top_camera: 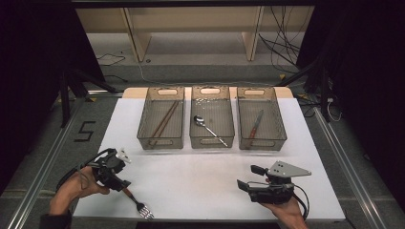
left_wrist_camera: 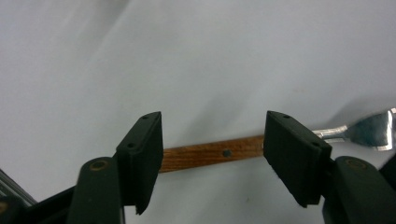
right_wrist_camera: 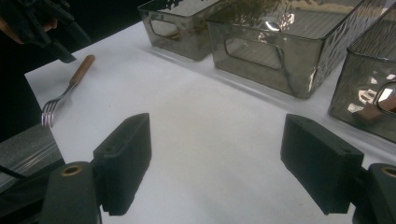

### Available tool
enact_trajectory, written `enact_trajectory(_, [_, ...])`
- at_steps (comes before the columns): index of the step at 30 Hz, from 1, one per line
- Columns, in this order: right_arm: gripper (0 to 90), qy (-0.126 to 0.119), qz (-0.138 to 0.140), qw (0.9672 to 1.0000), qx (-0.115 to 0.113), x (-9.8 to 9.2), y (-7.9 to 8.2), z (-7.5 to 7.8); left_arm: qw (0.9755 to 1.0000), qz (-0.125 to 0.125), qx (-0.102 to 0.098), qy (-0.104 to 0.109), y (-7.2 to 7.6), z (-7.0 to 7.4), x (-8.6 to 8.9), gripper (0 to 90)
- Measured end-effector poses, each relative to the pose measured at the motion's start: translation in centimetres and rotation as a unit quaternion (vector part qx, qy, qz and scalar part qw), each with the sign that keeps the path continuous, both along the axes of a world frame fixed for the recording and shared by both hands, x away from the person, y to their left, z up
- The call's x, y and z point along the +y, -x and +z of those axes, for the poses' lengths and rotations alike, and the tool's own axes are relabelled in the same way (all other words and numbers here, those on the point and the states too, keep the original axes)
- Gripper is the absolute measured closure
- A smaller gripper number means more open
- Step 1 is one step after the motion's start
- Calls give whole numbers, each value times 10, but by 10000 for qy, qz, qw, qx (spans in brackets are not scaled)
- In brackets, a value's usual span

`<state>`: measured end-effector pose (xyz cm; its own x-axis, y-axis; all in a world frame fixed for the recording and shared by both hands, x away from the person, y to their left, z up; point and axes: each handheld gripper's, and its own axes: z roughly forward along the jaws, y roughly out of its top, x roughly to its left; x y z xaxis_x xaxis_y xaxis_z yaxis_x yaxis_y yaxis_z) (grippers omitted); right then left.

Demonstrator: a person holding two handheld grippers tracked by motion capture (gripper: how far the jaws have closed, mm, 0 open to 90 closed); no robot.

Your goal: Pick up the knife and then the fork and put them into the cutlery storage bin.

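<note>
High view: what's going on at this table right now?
A person works a gripper in each hand. The left gripper is over the wooden handle of a fork lying at the near left of the white table; its jaws are open, the handle between them but not pinched. The right gripper sits open over bare table. Three clear bins at the back hold chopsticks, a spoon and a knife.

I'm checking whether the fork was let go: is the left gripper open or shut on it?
Open. The left gripper has its jaws apart, pads clear of the fork, which lies on the white table.
</note>
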<state>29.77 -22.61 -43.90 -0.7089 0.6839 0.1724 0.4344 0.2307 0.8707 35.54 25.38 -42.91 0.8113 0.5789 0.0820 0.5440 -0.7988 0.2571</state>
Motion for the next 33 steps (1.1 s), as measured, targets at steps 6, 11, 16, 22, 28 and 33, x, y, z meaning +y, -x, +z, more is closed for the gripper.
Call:
enact_trajectory(6, [254, 2, 3, 10000, 11, 0, 0, 0, 9989, -387, 222, -162, 0, -6, 3, 299])
enact_trajectory(11, [254, -4, 6, 10000, 11, 0, -1, -1, 9977, -589, 273, -173, 2, -16, 5, 272])
enact_trajectory(16, [254, -1, 10, 10000, 19, 1, -1, -1, 9963, -784, 317, -157, 5, -25, 5, 257])
enact_trajectory(22, [255, 16, 23, 10000, 33, 2, -1, -1, 9932, -1075, 307, -316, 3, -27, 1, 265])
enact_trajectory(28, [255, 14, 35, 10000, 29, 1, -1, -1, 9899, -1272, 384, -491, 1, -30, -2, 275])
enact_trajectory(33, [256, 20, 52, 10000, 46, 2, -1, -1, 9869, -1439, 470, -549, -3, -31, -6, 301])
